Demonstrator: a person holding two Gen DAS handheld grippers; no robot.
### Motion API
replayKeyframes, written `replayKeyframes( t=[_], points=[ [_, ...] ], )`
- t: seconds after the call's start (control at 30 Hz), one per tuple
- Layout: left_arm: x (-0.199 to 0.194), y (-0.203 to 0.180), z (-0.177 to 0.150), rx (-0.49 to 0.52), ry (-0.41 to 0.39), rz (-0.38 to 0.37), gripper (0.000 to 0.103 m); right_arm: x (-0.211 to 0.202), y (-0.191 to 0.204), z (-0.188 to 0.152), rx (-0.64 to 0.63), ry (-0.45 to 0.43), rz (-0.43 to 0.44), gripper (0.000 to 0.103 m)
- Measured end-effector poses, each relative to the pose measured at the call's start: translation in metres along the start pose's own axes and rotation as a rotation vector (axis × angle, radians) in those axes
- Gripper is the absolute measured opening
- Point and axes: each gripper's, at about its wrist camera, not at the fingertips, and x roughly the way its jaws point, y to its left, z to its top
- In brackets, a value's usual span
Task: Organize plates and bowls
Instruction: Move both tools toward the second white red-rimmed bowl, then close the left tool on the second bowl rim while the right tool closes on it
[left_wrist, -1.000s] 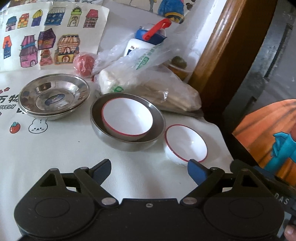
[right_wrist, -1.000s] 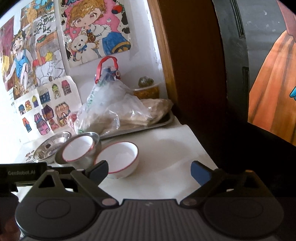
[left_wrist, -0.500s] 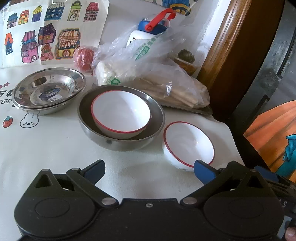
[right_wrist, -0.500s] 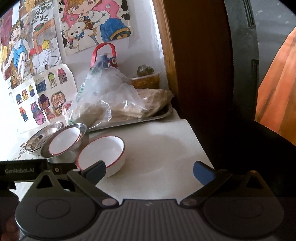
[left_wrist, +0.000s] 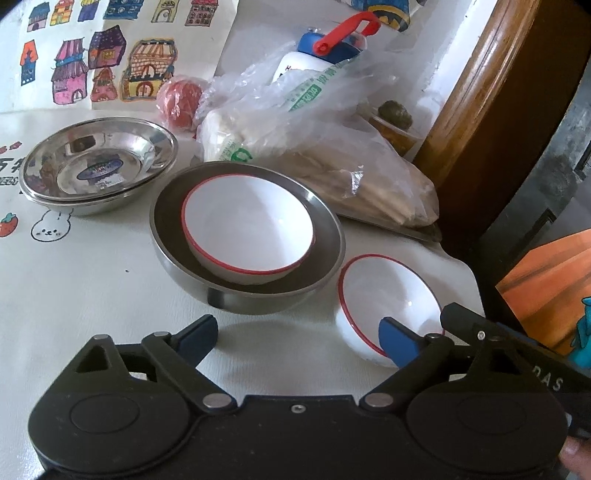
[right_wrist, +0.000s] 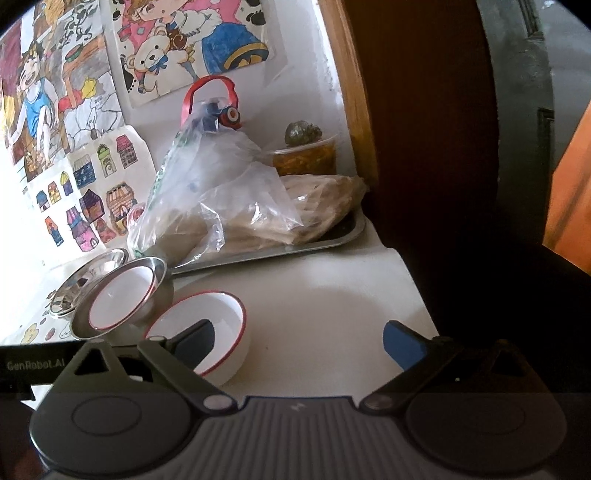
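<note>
White bench (left_wrist: 74, 295): both grippers have advanced; loose red-rimmed bowl (left_wrist: 384, 291) now at the right gripper's (right_wrist: 299, 338) left finger; left gripper (left_wrist: 295, 332) closing, wide, empty. Nesting pending.

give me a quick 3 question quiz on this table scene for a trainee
1. True or false: a white bowl sits inside the large steel bowl.
2. How many white bowls are on the table?
3. Which gripper has a finger over the loose white bowl? A) left B) right C) both

Key: 1 true. 2 two. 3 C: the left gripper and the right gripper each have one finger over it, both open, the left closing, neither gripping it.
</note>
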Motion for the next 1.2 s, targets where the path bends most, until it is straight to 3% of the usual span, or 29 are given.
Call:
replayKeyframes(
  t=[0.23, 0.47, 0.7, 0.83, 0.97, 1.2],
  points=[
    [0.0, -0.003, 0.0, 0.004, -0.014, 0.001, 0.082, 0.016, 0.004, 0.01, -0.046, 0.048, 0.025, 0.084],
    [0.002, -0.004, 0.0, -0.014, -0.009, -0.046, 0.061, 0.022, 0.009, 0.01, -0.072, 0.079, 0.044, 0.061],
    [0.004, -0.006, -0.002, -0.036, -0.008, -0.08, 0.047, 0.027, 0.015, 0.011, -0.082, 0.105, 0.067, 0.049],
    [0.004, -0.007, -0.002, -0.043, -0.01, -0.102, 0.037, 0.027, 0.016, 0.012, -0.061, 0.113, 0.107, 0.032],
    [0.003, -0.01, -0.002, -0.033, -0.012, -0.122, 0.025, 0.026, 0.021, 0.012, -0.067, 0.117, 0.108, 0.024],
    [0.004, -0.01, -0.001, -0.037, -0.006, -0.14, 0.02, 0.025, 0.026, 0.012, -0.057, 0.125, 0.107, 0.014]
  ],
)
